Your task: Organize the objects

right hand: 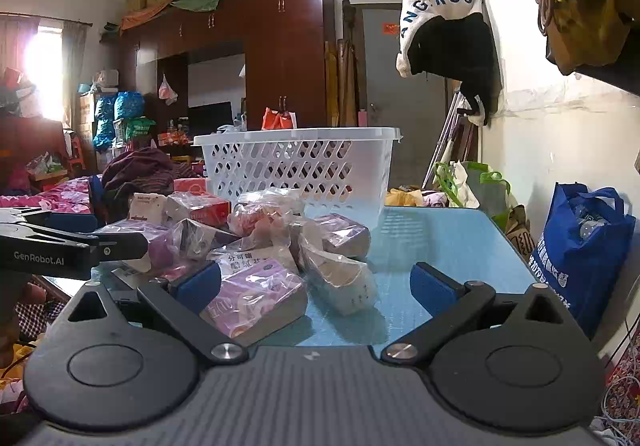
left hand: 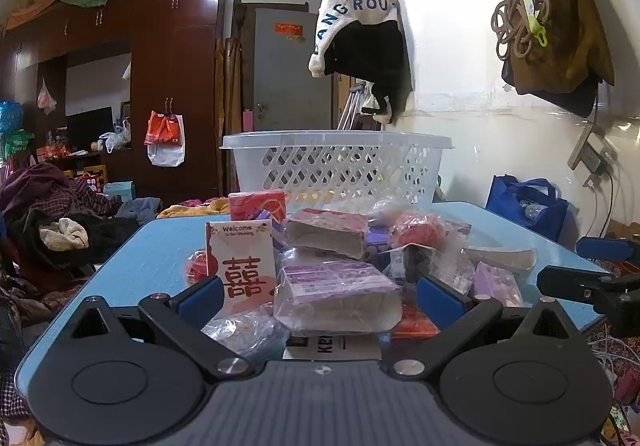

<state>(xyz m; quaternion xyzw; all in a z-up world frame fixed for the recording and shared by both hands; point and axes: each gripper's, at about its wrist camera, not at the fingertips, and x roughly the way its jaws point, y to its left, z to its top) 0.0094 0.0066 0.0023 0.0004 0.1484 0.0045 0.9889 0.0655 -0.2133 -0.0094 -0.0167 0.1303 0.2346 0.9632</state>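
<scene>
A pile of small packets in clear wrap lies on a blue table. Behind it stands a white lattice basket. My left gripper is open, level with the near edge of the pile; a purple packet lies between its wide blue pads without touching them. A white wedding card stands just left of that packet. My right gripper is open too, with another purple packet by its left pad. Each gripper shows at the edge of the other's view.
Red packets lie at the back of the pile. Heaped clothes sit left of the table. A blue bag stands on the floor at the right by the wall. Bare tabletop shows right of the pile in the right wrist view.
</scene>
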